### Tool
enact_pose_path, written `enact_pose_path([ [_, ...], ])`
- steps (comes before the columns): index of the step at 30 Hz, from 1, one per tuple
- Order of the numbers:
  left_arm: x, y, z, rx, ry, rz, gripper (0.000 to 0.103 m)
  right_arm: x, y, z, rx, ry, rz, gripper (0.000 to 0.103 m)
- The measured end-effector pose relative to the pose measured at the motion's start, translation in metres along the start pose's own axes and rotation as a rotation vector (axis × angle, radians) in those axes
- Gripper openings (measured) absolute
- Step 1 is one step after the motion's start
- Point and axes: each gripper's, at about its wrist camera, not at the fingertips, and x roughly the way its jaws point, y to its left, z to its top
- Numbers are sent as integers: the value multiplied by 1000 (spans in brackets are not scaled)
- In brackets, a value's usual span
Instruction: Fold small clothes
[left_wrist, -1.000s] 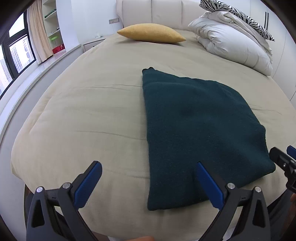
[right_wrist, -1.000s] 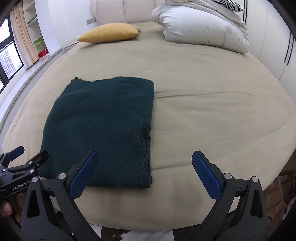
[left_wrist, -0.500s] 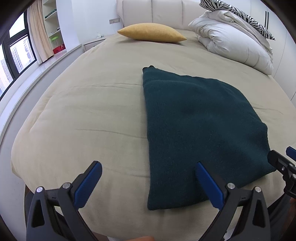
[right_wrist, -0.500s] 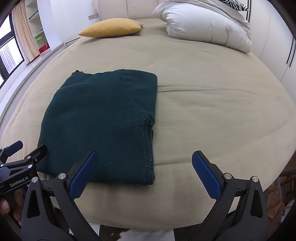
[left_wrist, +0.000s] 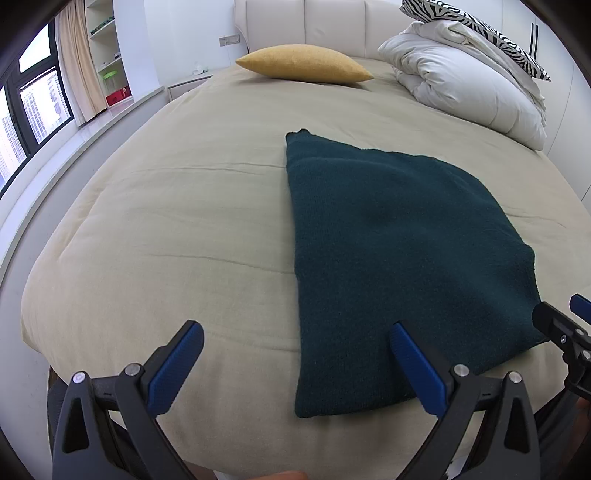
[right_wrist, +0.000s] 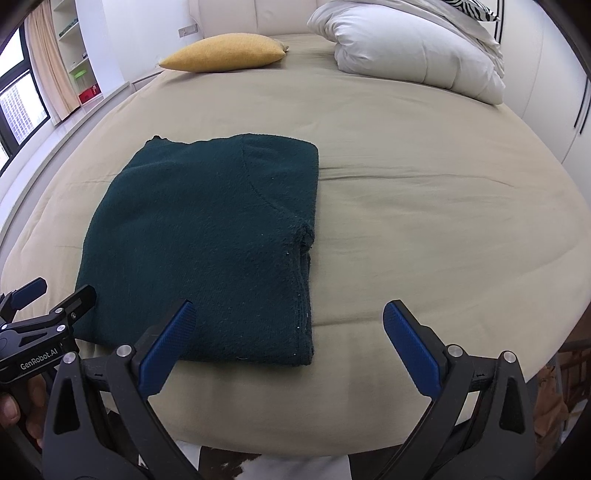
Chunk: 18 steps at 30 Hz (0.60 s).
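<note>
The dark green fleece garment (left_wrist: 399, 258), folded into a rectangle, lies flat on the beige bed (left_wrist: 166, 221), long axis running away up-frame. Left claw (left_wrist: 295, 365) and right claw (right_wrist: 284, 350) both gape empty at its near edge, about equally close.

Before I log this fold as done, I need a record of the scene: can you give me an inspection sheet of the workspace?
Surface: beige bedspread, a few shallow creases.
Job's things: dark green garment folded into a flat rectangle, near the foot edge.
Clutter: yellow cushion, white duvet with a zebra-print pillow on top, all near the headboard.
Grippers: left claw open, empty; right claw open, empty; neither touches the garment.
Cables: nothing seen.
Surroundings: window, shelves, curtain.
</note>
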Motion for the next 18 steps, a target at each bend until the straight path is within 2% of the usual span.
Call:
enact_pose_path([
  [18,2,3,-4,-1,9,-4,103,0,2,0,2,1,-1,103],
])
